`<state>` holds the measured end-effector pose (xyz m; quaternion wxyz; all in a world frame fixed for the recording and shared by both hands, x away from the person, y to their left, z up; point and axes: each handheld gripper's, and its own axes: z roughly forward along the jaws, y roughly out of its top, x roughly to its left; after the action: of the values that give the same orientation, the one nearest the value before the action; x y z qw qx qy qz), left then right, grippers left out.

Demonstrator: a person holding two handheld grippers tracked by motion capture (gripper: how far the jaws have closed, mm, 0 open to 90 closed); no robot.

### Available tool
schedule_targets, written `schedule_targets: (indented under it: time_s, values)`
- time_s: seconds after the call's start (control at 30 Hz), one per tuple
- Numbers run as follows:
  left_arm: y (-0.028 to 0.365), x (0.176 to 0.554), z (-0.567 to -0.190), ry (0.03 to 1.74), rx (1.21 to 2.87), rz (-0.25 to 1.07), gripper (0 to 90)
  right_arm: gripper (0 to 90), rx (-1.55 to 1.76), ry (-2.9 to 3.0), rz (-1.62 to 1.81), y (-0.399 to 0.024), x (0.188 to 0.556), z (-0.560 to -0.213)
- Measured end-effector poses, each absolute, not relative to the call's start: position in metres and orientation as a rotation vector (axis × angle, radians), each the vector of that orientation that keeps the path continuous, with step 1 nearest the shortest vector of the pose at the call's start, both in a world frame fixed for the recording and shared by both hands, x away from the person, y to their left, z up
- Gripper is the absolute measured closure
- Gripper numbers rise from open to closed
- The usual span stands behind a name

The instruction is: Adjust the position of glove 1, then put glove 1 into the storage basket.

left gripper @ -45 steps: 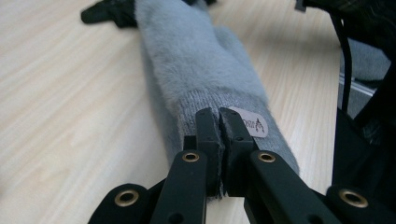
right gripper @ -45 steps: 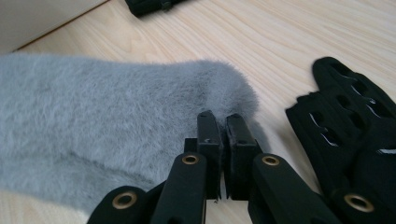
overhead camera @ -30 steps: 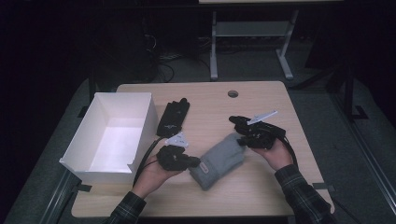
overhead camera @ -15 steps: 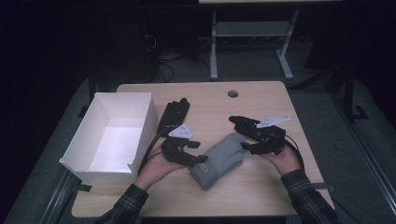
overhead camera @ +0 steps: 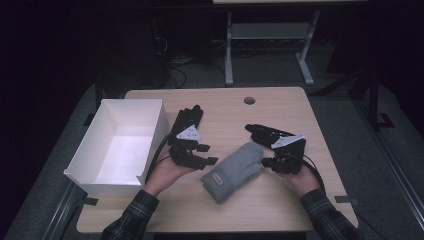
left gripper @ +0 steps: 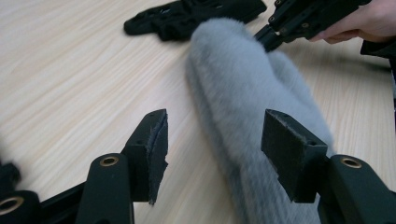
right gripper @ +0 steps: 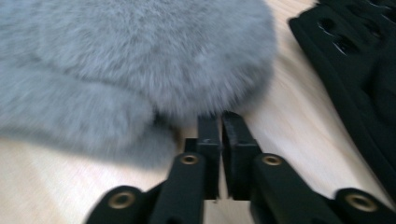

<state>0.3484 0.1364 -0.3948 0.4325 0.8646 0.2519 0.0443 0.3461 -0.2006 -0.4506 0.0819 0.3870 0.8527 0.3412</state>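
Wooden table [overhead camera: 280, 205]: grey mitten [overhead camera: 232, 171], white box [overhead camera: 120, 145]

The high view looks forward and down from above the near edge. Both gripper views sit low and close, sharing the fuzzy grey knitted mitten [overhead camera: 234, 171] [left gripper: 243, 88] [right gripper: 140, 60] from opposite sides.

Since the earlier views our left gripper [overhead camera: 202, 154] has drawn back from the grey mitten [overhead camera: 234, 170], jaws parted, while our right gripper [overhead camera: 263, 161] closed empty at its edge.

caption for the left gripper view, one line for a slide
Left gripper open beside a grey furry mitten on the wooden table, right gripper at the mitten's far end.
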Motion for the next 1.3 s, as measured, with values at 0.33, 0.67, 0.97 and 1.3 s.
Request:
schedule_targets:
  time_s: [0.33,0.67,0.97,1.3]
  values:
    - [0.142,0.344,-0.398,0.667,2.137,0.125,38.1,89.8,1.02,2.613,0.989,-0.149,0.376,-0.453]
    - [0.132,0.352,-0.401,0.702,2.128,0.138,32.8,66.9,1.036,2.606,1.049,-0.155,0.379,-0.448]
    - [0.104,0.37,-0.409,0.699,2.154,0.127,22.4,28.0,1.063,2.537,1.022,-0.204,0.343,-0.456]
    - [0.08,0.388,-0.437,0.705,2.203,0.025,16.0,23.3,1.033,2.524,1.023,-0.218,0.326,-0.463]
